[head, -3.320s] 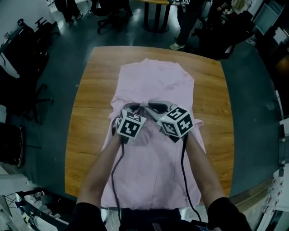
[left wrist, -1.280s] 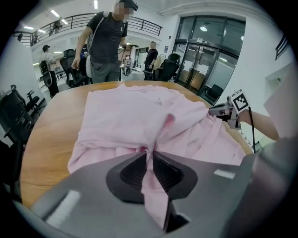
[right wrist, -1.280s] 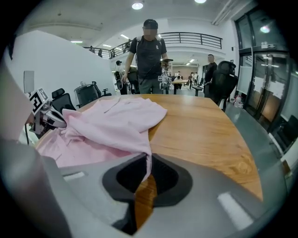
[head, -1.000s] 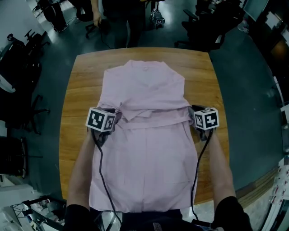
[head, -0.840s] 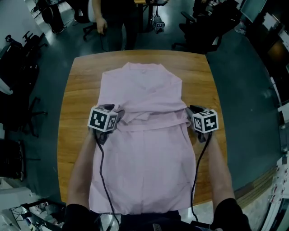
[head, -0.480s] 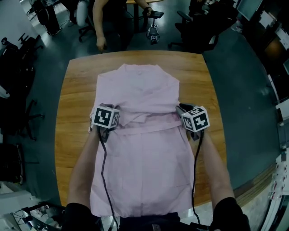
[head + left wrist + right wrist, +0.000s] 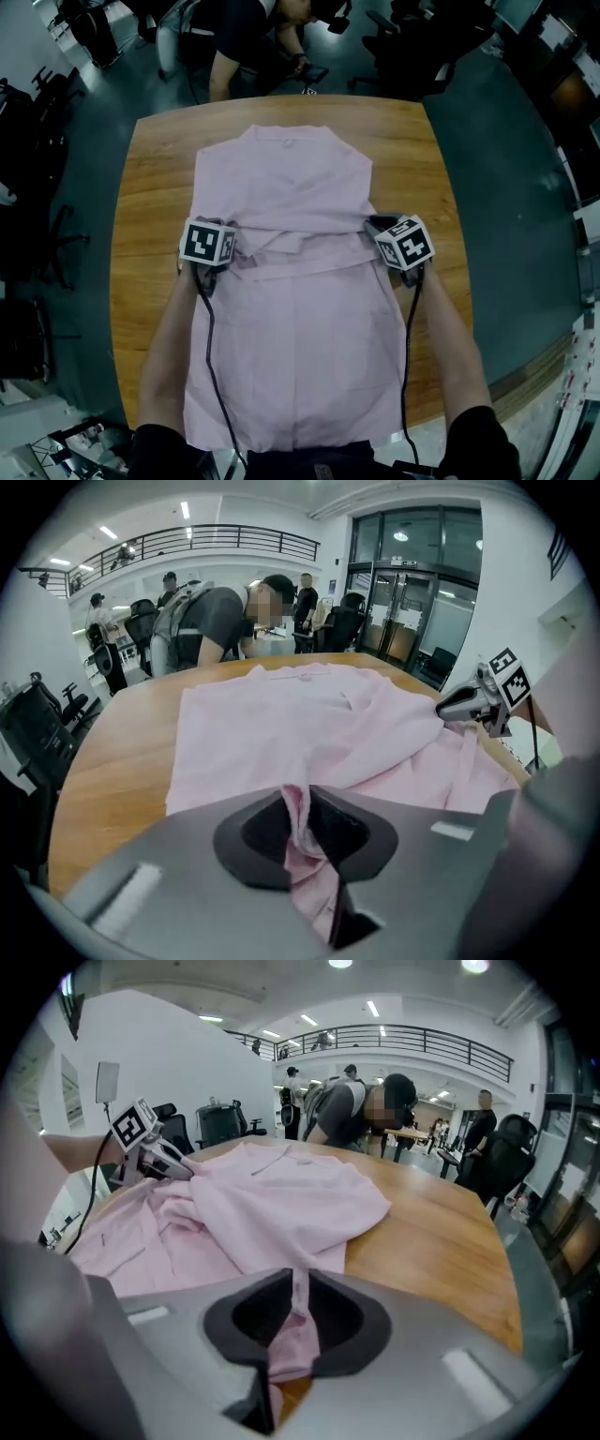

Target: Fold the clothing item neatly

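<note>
A pink shirt (image 7: 291, 319) lies flat on the wooden table (image 7: 150, 187), collar at the far end, with a folded band across its middle. My left gripper (image 7: 228, 229) is at the shirt's left edge at that band, shut on a pinch of pink cloth (image 7: 300, 827). Its jaws have just eased open a little, with the cloth still between them. My right gripper (image 7: 377, 226) is at the right edge, shut on a fold of the shirt (image 7: 292, 1321). Its jaws have just been closing on it. Each gripper view shows the other gripper across the shirt.
A person (image 7: 253, 37) bends over just beyond the table's far edge. Office chairs (image 7: 412, 47) stand on the dark floor around it. Bare wood shows to the left and right (image 7: 441, 187) of the shirt. Cables (image 7: 405, 375) trail back from both grippers along my arms.
Both grippers went from the shirt's middle out to its side edges. Over the last second they edged towards the far side. The person beyond the table has bent down.
</note>
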